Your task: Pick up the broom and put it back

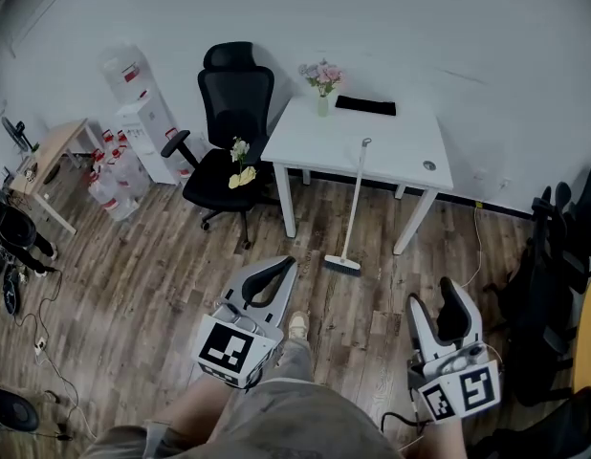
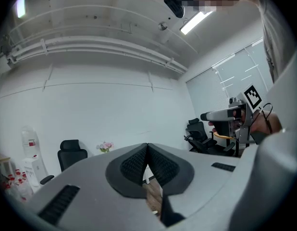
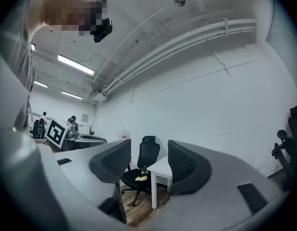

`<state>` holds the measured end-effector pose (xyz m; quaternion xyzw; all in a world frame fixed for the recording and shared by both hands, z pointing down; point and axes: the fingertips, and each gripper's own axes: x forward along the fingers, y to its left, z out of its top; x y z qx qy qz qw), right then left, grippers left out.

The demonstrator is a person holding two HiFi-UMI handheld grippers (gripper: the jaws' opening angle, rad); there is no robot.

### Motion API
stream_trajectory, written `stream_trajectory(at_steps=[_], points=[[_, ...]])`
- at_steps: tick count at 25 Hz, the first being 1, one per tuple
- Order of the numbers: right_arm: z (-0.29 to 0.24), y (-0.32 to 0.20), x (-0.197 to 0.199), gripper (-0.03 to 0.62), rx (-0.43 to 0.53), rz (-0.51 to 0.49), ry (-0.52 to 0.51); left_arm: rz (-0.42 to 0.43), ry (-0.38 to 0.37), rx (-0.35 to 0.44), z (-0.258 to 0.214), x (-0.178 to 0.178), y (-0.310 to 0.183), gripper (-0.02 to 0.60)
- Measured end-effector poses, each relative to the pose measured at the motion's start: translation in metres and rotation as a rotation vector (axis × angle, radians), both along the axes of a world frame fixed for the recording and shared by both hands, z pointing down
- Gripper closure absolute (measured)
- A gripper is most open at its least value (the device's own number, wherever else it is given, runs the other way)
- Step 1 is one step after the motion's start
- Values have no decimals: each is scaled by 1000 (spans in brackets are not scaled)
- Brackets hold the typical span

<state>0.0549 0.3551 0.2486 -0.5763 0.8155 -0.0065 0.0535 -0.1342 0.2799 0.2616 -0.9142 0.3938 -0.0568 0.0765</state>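
The broom (image 1: 353, 204) leans upright against the front edge of the white table (image 1: 396, 151), its brush head (image 1: 341, 265) resting on the wood floor. In the head view both grippers are held low in front of the person, short of the broom. My left gripper (image 1: 284, 265) is to the left of the brush head, and its jaws (image 2: 147, 150) meet with nothing between them. My right gripper (image 1: 435, 293) is to the right of the brush head. Its jaws (image 3: 149, 153) stand apart and empty, pointing at the chair and the table's corner.
A black office chair (image 1: 230, 127) with a yellow item on its seat stands left of the table. A vase of flowers (image 1: 321, 79) and a flat black item (image 1: 365, 106) sit on the tabletop. A water dispenser (image 1: 142, 122), bottles and a wooden desk (image 1: 52, 156) are at left; dark chairs (image 1: 554, 256) at right.
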Motion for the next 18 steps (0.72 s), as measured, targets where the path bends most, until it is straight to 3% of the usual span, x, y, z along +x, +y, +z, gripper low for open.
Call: stream_trajectory(at_steps=[9,18], points=[[27,-60,13,353,-43,14,3,-2,7,3,15,11,-55,565],[47,-175,21,356,-111,31,17,27,-20,-46,32,26,-167,565]])
